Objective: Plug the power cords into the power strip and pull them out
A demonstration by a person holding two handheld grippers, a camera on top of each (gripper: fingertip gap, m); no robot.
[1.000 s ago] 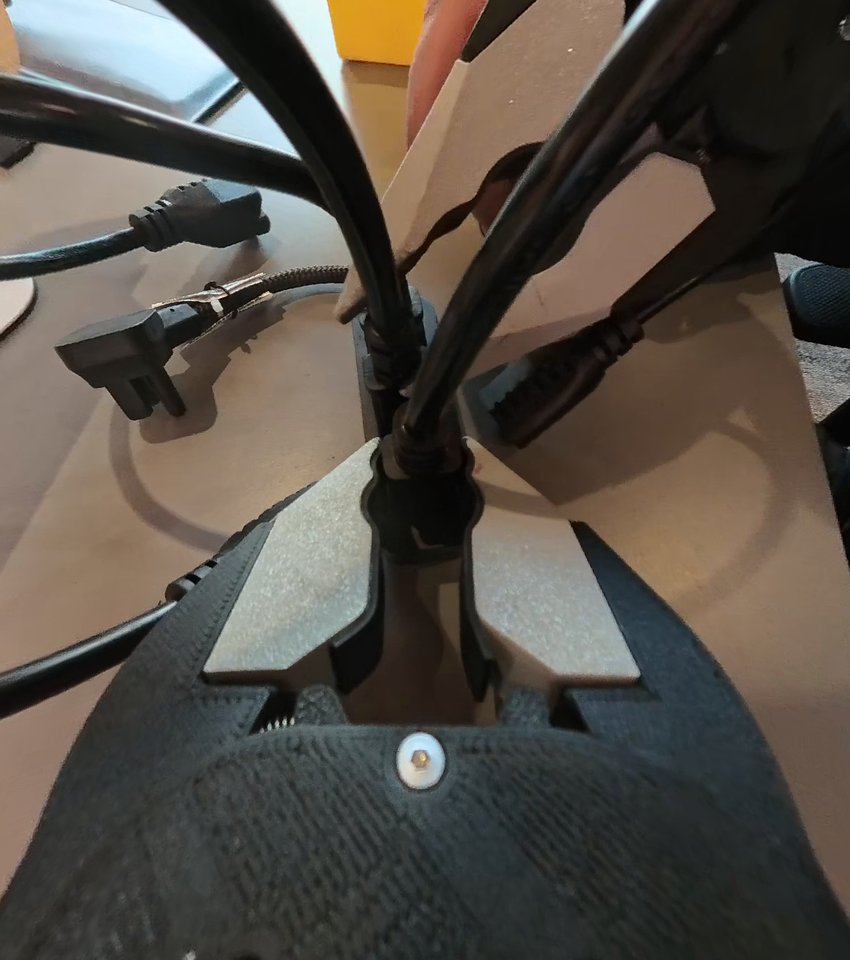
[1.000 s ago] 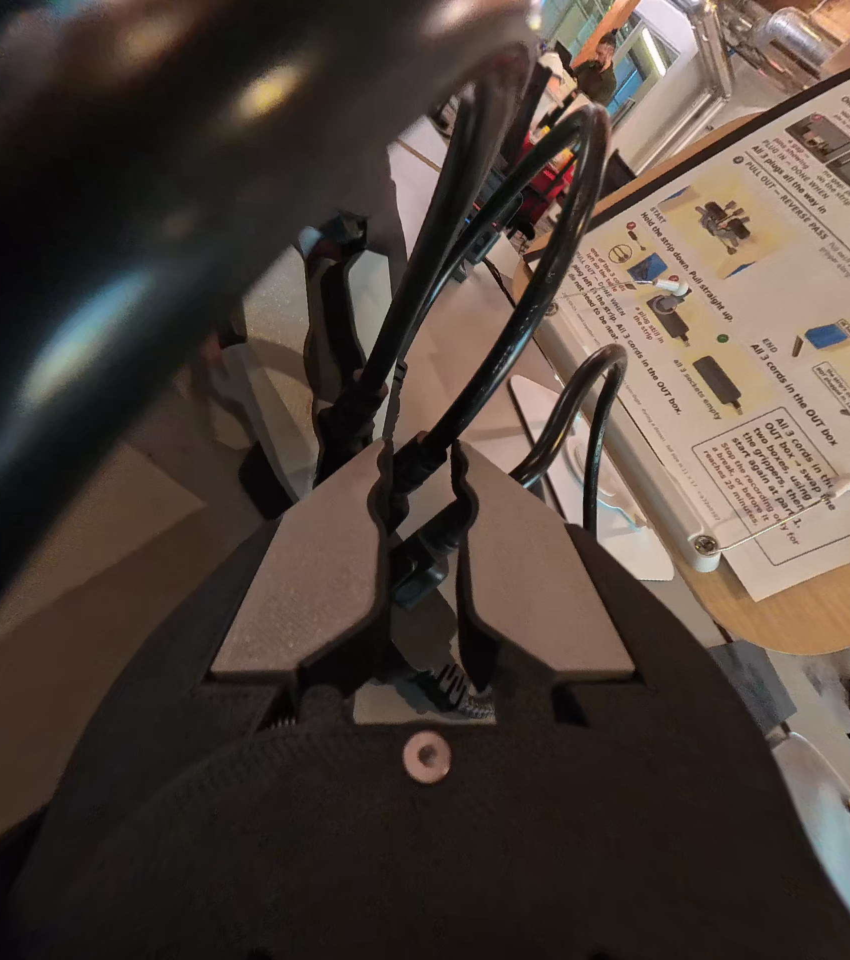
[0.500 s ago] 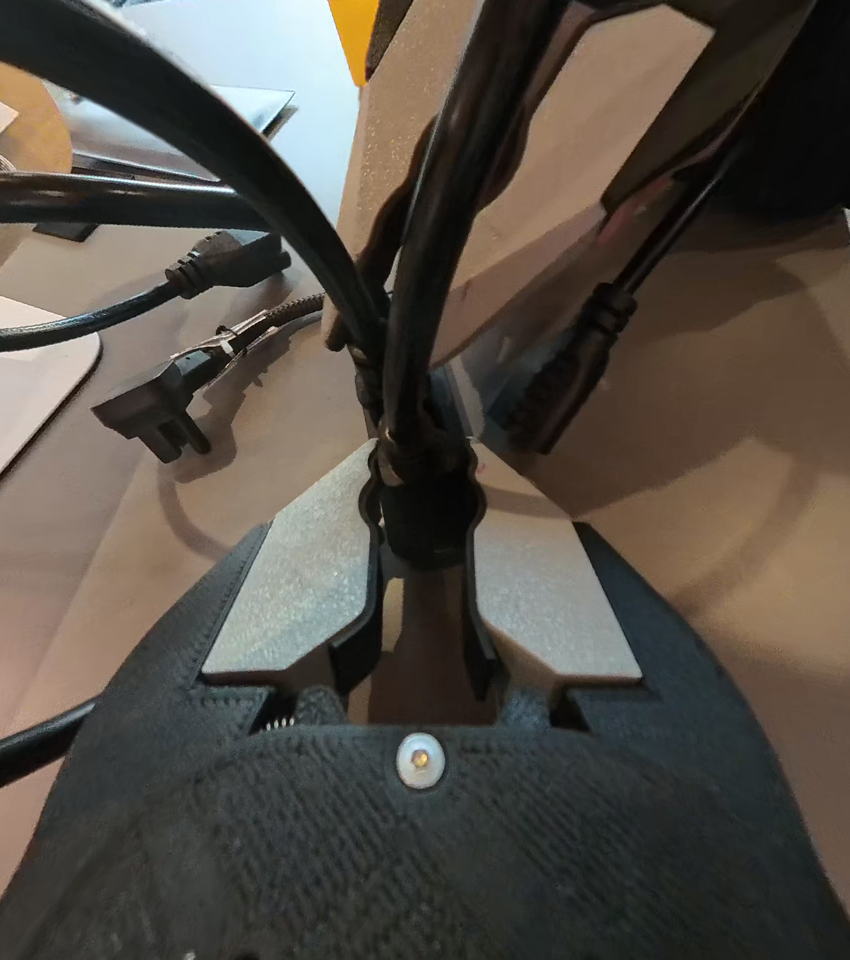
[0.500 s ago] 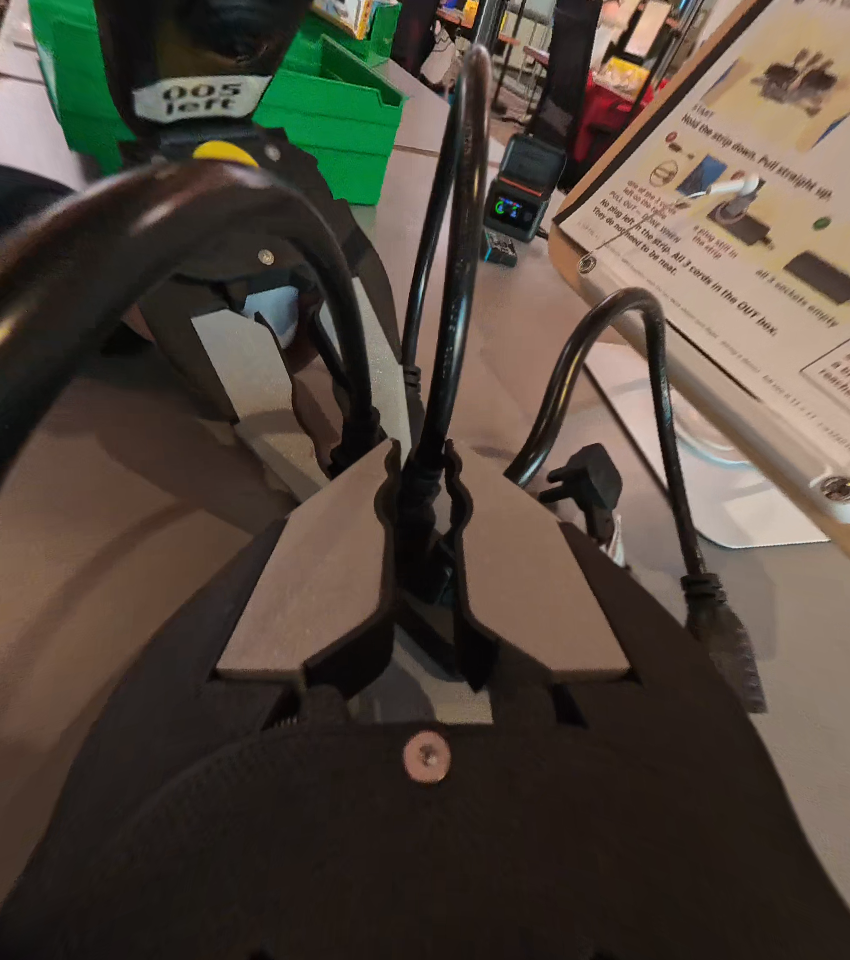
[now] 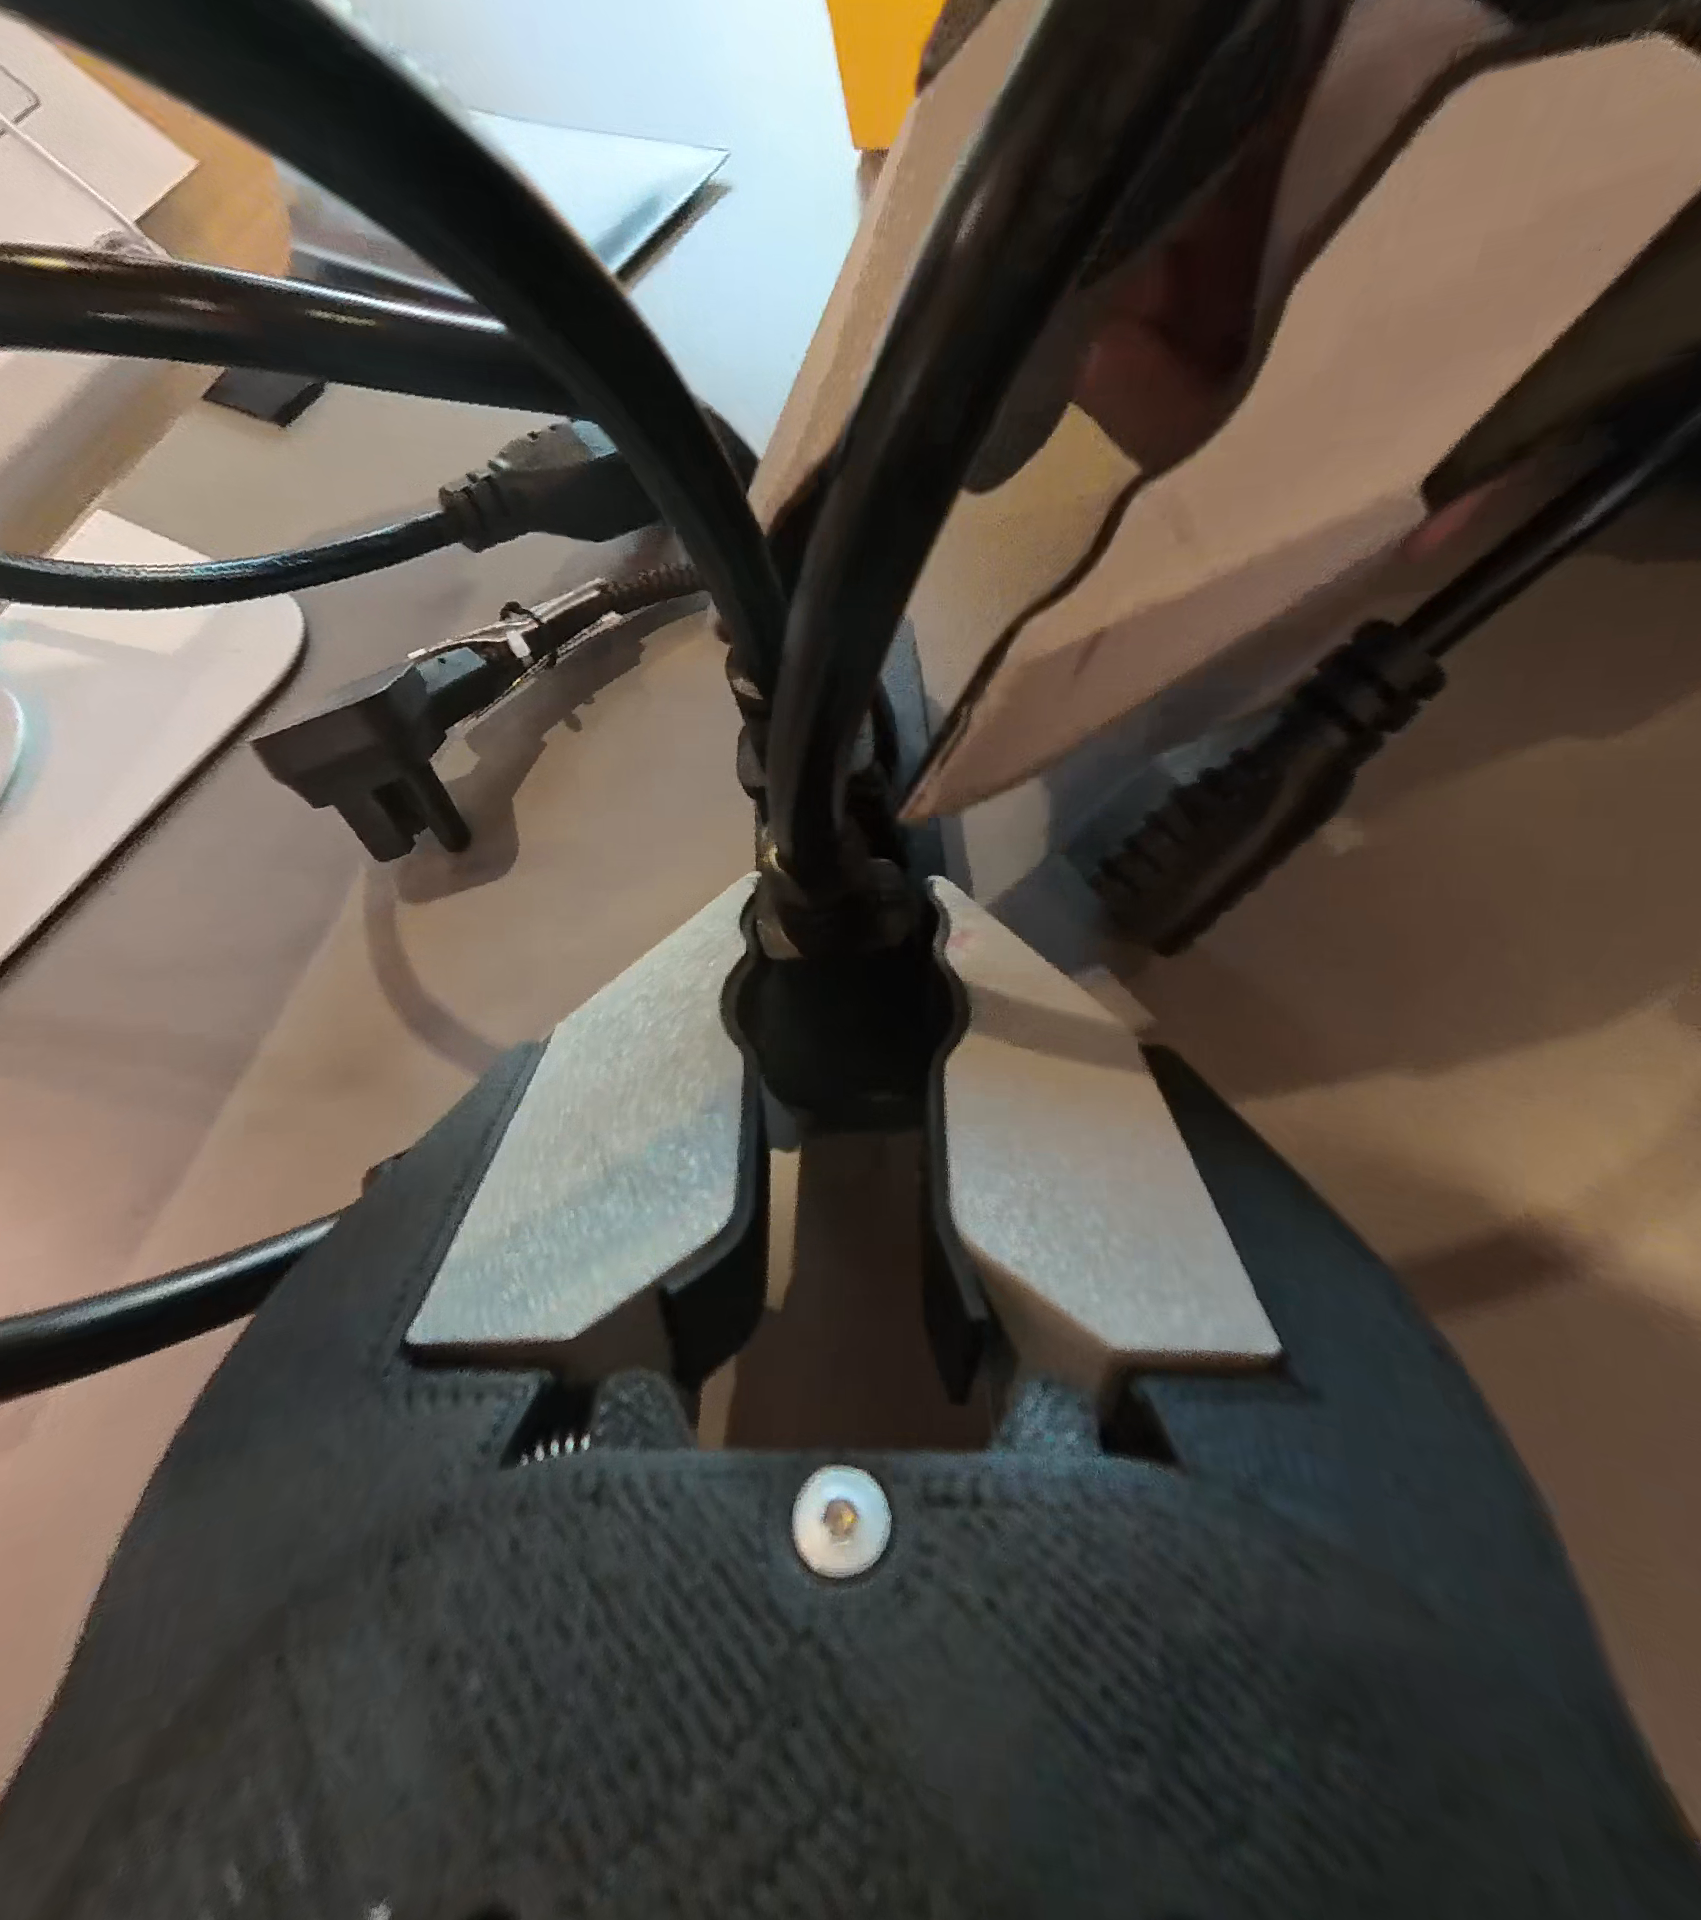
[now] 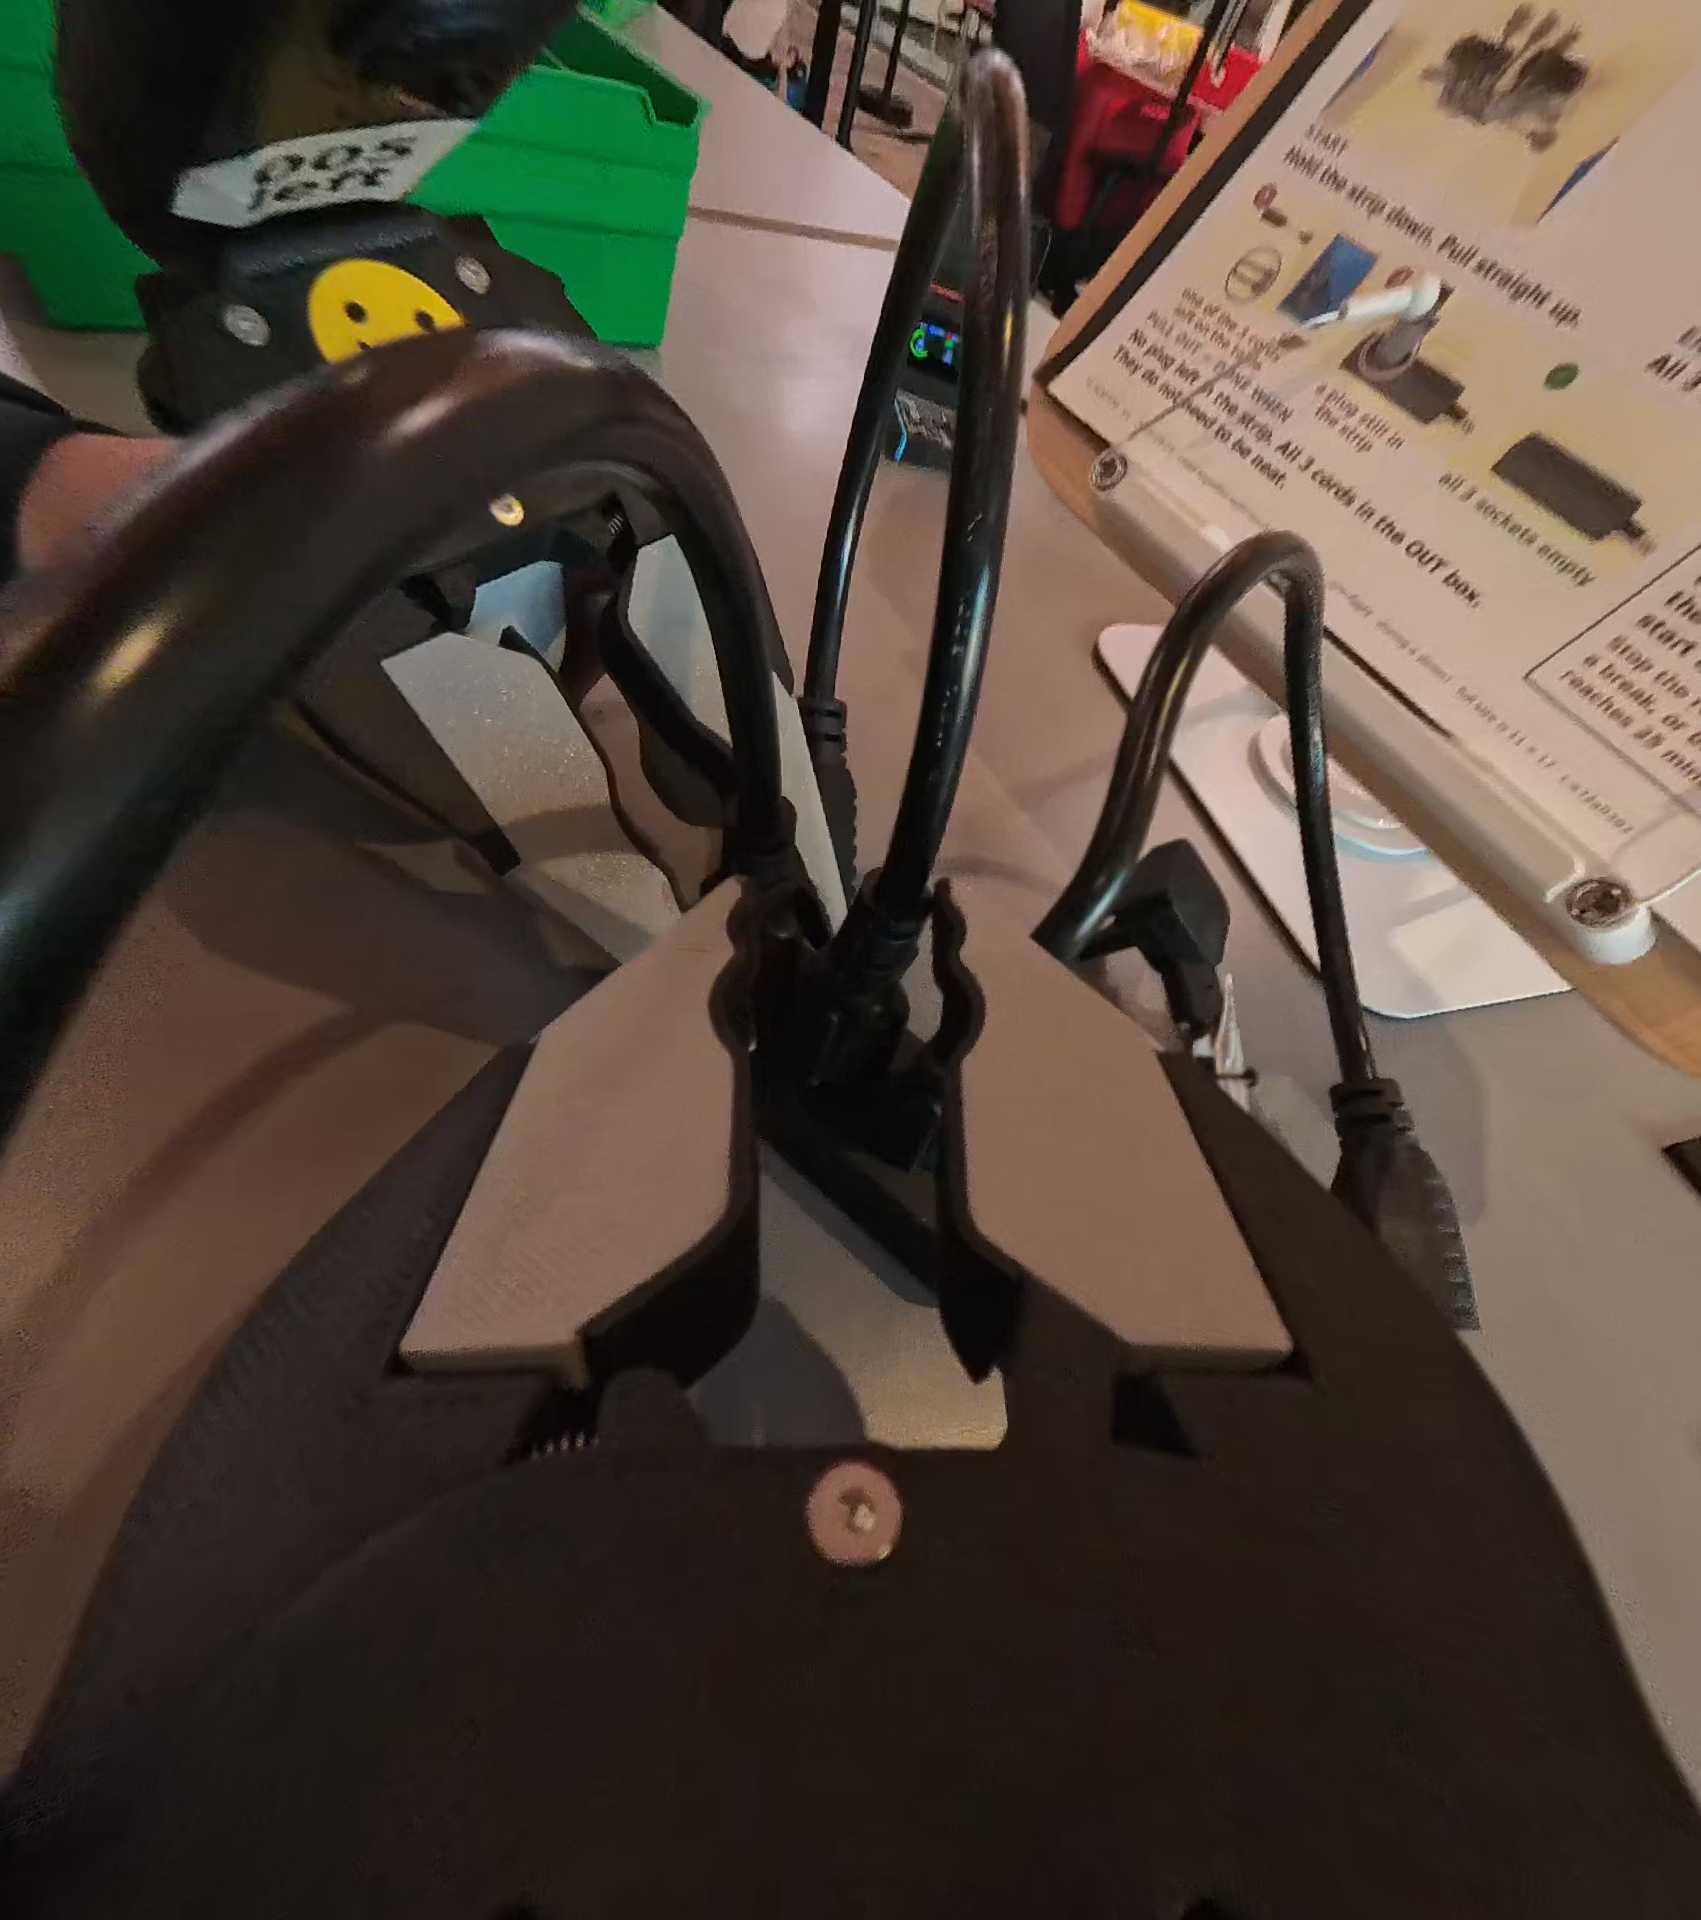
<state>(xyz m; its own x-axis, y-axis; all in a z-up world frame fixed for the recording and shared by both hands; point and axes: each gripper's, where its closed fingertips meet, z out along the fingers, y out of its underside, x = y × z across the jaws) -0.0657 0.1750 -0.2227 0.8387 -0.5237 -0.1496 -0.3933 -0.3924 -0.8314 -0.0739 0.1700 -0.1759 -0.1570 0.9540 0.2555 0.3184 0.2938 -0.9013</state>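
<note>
We see the power strip [image 6: 856, 1174] lying flat on the desk [image 6: 1604, 1247], its long axis running from one gripper toward the other, with two black plugs standing upright in it and their power cords [image 6: 939, 644] arching upward. Our left gripper [image 5: 841, 914] is clamped on the plug [image 5: 841, 1029] at its end of the strip; our right gripper [image 6: 846, 914] is pinched around the other plug [image 6: 861, 997], cord rising straight between the fingers. Facing it, the left gripper's grey fingers [image 6: 513, 727] stand just beyond the strip. A thick cord loop [image 6: 202, 582] crosses the near left of the right wrist view and blocks much of it. A loose angled plug [image 5: 378, 758] and a straight connector [image 5: 545, 483] lie on the desk toward the instruction board [image 6: 1448, 416], beside a white stand base [image 5: 98, 707]; green bins [image 6: 565, 197] sit at the far edge. Against half a second ago both grips hold as they were, while the right wrist view has tilted slightly downward
</note>
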